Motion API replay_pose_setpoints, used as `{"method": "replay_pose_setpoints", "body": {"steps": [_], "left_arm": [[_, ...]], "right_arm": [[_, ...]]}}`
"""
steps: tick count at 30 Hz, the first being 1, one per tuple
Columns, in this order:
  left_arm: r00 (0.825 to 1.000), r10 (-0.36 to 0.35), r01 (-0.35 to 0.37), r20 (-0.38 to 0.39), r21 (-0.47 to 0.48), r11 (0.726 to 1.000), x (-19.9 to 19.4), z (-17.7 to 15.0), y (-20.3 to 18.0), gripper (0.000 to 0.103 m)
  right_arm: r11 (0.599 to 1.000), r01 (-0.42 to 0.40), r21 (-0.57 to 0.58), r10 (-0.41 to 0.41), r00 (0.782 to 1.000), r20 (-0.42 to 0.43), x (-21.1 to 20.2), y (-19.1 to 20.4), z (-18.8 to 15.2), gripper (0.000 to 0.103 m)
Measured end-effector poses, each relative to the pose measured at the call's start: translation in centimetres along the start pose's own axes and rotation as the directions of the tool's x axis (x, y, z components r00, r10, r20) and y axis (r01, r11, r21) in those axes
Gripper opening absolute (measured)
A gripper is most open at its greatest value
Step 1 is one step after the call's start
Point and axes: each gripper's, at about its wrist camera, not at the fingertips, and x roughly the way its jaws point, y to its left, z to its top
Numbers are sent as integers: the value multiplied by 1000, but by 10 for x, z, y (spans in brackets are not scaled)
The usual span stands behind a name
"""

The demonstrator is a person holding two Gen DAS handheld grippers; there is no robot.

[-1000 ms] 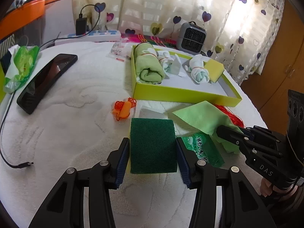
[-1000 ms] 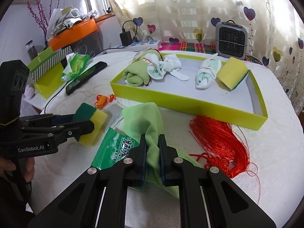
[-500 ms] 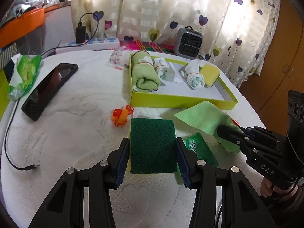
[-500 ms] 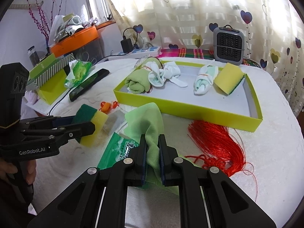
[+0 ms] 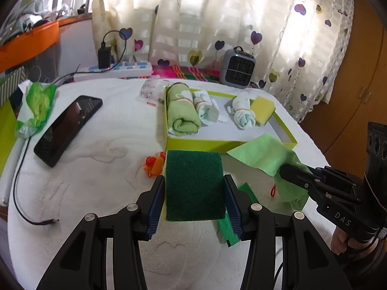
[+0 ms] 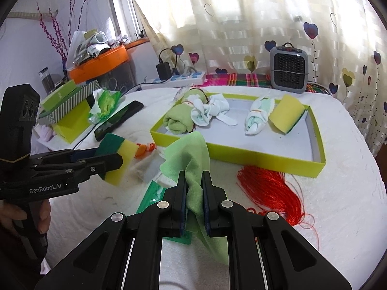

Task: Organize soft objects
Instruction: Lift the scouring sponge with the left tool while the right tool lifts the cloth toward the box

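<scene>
My left gripper [image 5: 194, 203] is shut on a green-and-yellow scouring sponge [image 5: 194, 183] and holds it above the white bed, short of the tray; it also shows in the right wrist view [image 6: 116, 154]. My right gripper [image 6: 194, 188] is shut on a light green cloth [image 6: 191, 154], lifted off the bed and hanging; the cloth also shows in the left wrist view [image 5: 266, 154]. The yellow-green tray [image 6: 254, 155] holds a rolled green towel [image 6: 179, 118], two white sock bundles [image 6: 208, 111] and a yellow sponge [image 6: 286, 112].
A red tassel [image 6: 273, 191] and a green packet [image 6: 152, 198] lie on the bed in front of the tray. An orange clip [image 5: 154, 164], a phone [image 5: 67, 128], a cable [image 5: 24, 193], a green bag [image 5: 36, 106], a power strip [image 5: 113, 68] and a small heater [image 5: 239, 68] are around.
Both grippers have risen and drawn back a little with their loads. The cloth hangs higher off the bed. The tray looks smaller and farther.
</scene>
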Motion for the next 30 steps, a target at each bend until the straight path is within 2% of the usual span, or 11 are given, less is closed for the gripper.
{"method": "replay_pose_setpoints", "body": {"steps": [8,18,30], "left_arm": [[1000,-4,4,16,25,1000,-1,11,-7,46],[998,-29,29,47,8,1000,-2,31,-7,46],[998,-35,35,54,13,999,12,57,-8,46]], "right_arm": [[1000,-4,3,4,1000,29,-8,-1,9,12],[1000,0,21,-1,999,53,-14,-10,20,12],[996,46,71,-51,995,84,-20,-35,34,12]]}}
